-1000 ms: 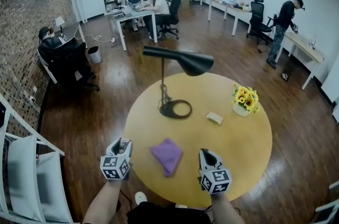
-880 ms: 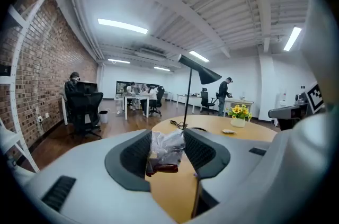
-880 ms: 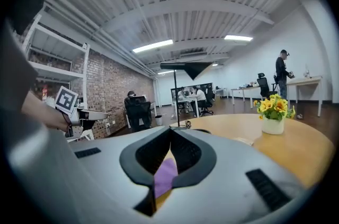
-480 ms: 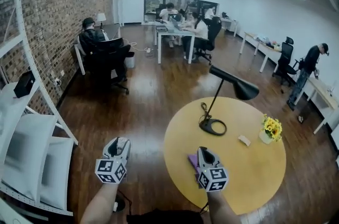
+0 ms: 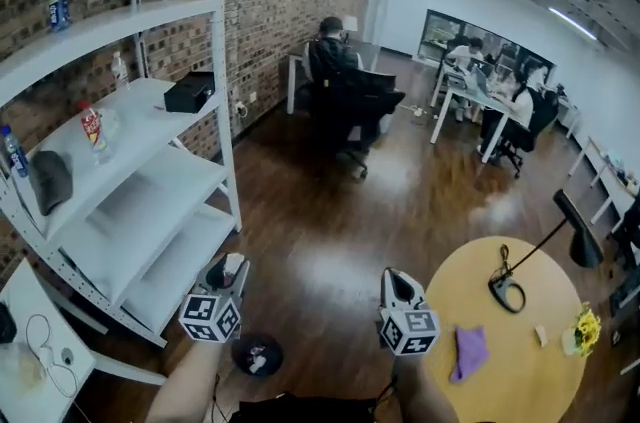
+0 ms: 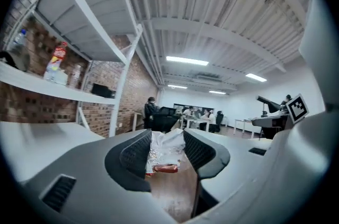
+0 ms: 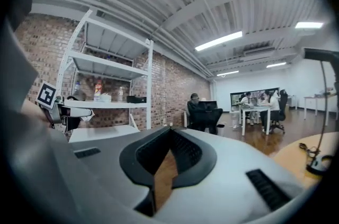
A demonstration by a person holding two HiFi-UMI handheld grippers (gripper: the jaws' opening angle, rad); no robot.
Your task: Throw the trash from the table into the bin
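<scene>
Crumpled silvery-white wrapper (image 6: 163,150) with a red strip at its lower edge, pinched between the fingers (image 6: 133,154) of the left gripper (image 6: 167,135), held in the air, off the desk. Bin (image 5: 258,354): small, round, dark, on the wood floor just below that gripper in the head view, pale bits inside. Round yellow desk (image 5: 515,386) at lower right, with a small pale scrap (image 5: 541,335) lying on it.

The wrapper (image 6: 165,150) is silver and red, the cloth (image 5: 469,352) purple, the table (image 5: 522,383) yellow.
</scene>
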